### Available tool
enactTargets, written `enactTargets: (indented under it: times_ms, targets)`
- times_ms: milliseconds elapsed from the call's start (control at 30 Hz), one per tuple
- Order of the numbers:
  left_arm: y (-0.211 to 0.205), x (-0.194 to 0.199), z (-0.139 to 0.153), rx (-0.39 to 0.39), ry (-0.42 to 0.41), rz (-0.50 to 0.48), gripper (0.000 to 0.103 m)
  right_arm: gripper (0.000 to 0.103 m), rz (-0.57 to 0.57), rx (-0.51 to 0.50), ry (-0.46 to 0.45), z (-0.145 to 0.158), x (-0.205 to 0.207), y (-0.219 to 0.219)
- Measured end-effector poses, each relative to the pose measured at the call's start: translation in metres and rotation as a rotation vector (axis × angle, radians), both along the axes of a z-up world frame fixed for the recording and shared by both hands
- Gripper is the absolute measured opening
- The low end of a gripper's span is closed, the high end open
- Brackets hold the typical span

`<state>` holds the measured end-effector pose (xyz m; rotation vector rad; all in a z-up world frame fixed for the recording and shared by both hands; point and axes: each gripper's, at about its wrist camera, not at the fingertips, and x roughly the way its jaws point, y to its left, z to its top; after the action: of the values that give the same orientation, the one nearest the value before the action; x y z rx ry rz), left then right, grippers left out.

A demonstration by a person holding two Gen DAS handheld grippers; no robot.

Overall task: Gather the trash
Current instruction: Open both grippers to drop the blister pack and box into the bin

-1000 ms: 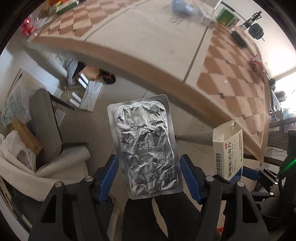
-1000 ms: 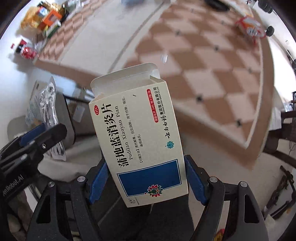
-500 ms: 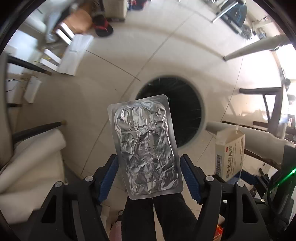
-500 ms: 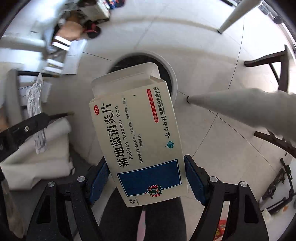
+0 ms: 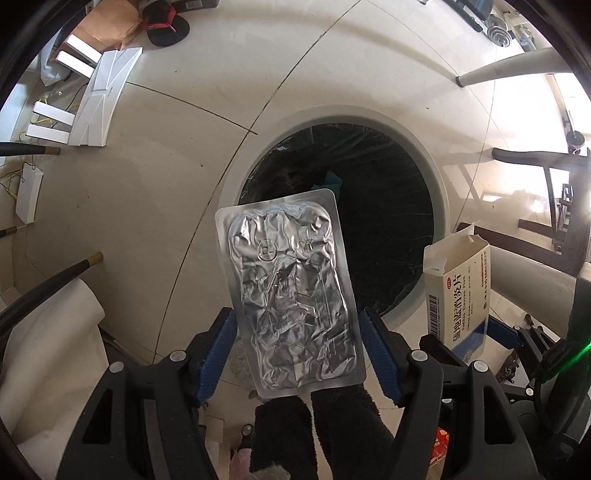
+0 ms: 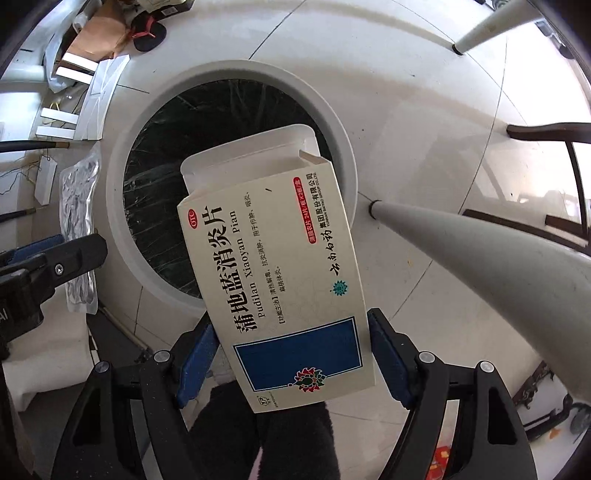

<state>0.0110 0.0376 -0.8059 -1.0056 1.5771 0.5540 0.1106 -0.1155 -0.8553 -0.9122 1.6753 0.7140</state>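
Note:
A crumpled silver foil blister pack (image 5: pixel 288 288) stands upright between blue pads, with my left gripper (image 5: pixel 299 350) shut on its lower half. Behind it gapes a round white trash bin (image 5: pixel 369 120) lined with a black bag (image 5: pixel 384 206). My right gripper (image 6: pixel 291 354) is shut on a cream and blue medicine box (image 6: pixel 273 266) whose top flap stands open. The box hangs over the near right part of the bin's rim (image 6: pixel 236 72). The box (image 5: pixel 458 291) also shows at the right of the left wrist view, and the blister pack (image 6: pixel 79 221) at the left of the right wrist view.
White table legs (image 5: pixel 517 66) (image 6: pixel 480 251) slant down beside the bin. Flat white boxes (image 5: pixel 103 99), a black and red slipper (image 5: pixel 166 26) and brown cardboard lie on the tiled floor at the upper left. Dark chair legs (image 5: pixel 48 280) and white cloth (image 5: pixel 48 350) stand to the left.
Both grippers have dropped from beside the checkered table top down toward the floor. The bin came into view and now looms larger. Both grips are unchanged.

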Motion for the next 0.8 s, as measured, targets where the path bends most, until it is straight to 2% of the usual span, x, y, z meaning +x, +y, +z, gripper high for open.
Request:
enactTargets:
  times_ms: [67,133,200,267,300,333,367,600,800]
  targets:
    - [0.001,0.0,-0.002,-0.002,0.004,-0.002,0.067,0.08,-0.002,0.004,0.011,0.002,-0.001,0.0]
    - [0.002,0.0,-0.003,0.005,0.014,-0.013,0.073,0.081,-0.001,0.009,0.022,-0.002,0.002,0.001]
    - [0.002,0.0,-0.002,0.018,0.019,-0.01,0.092,0.081,0.009,0.013,0.029,-0.003,0.003,0.003]
    - [0.002,-0.002,0.0,0.021,0.019,-0.011,0.1,0.086,0.021,0.018,0.038,-0.003,0.008,0.002]
    - [0.002,-0.003,0.0,0.025,0.024,-0.009,0.1,0.091,0.027,0.017,0.036,-0.003,0.008,0.003]
    - [0.002,-0.004,0.002,0.032,0.029,-0.008,0.1,0.101,0.029,0.019,0.026,-0.001,0.009,0.003]
    - [0.002,-0.005,0.003,0.036,0.03,-0.012,0.1,0.103,0.03,0.023,0.016,0.001,0.01,0.003]
    - [-0.003,-0.019,0.024,0.104,0.08,-0.006,0.1,0.103,-0.006,0.033,-0.022,0.015,0.017,-0.001]
    - [-0.016,-0.035,0.057,0.134,0.104,-0.011,0.1,0.103,-0.046,0.049,-0.057,0.044,0.015,-0.01]
